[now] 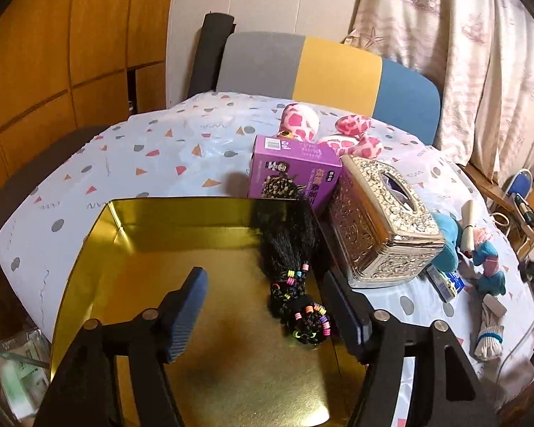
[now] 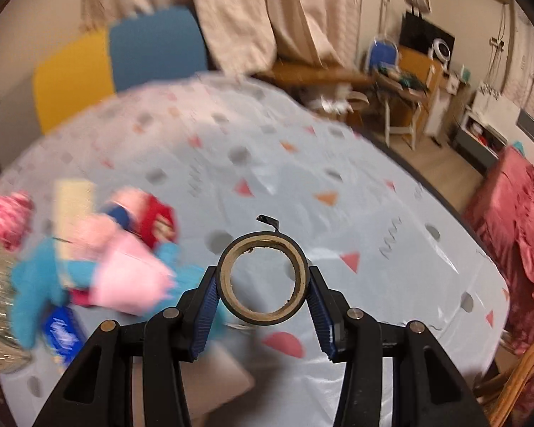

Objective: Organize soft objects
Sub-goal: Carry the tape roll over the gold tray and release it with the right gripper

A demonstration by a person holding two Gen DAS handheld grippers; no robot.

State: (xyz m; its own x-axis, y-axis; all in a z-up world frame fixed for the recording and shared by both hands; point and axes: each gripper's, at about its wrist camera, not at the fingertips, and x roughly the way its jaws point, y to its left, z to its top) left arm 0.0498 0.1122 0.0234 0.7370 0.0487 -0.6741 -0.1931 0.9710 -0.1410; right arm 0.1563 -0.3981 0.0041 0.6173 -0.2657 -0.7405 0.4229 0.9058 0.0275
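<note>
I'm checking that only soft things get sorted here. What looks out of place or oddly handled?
The right gripper is clamped on a roll of black tape, a stiff ring rather than a soft item, with its loose end curling up. The black braided hairpiece lies alone in the gold tin, draped up against its right wall.

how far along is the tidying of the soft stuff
Done: the black braided hairpiece lies in the gold tin, and the left claw is open above it. In hand: the right claw grips a tape roll. Left: pink spotted plush and blue plush remain on the table.
</note>
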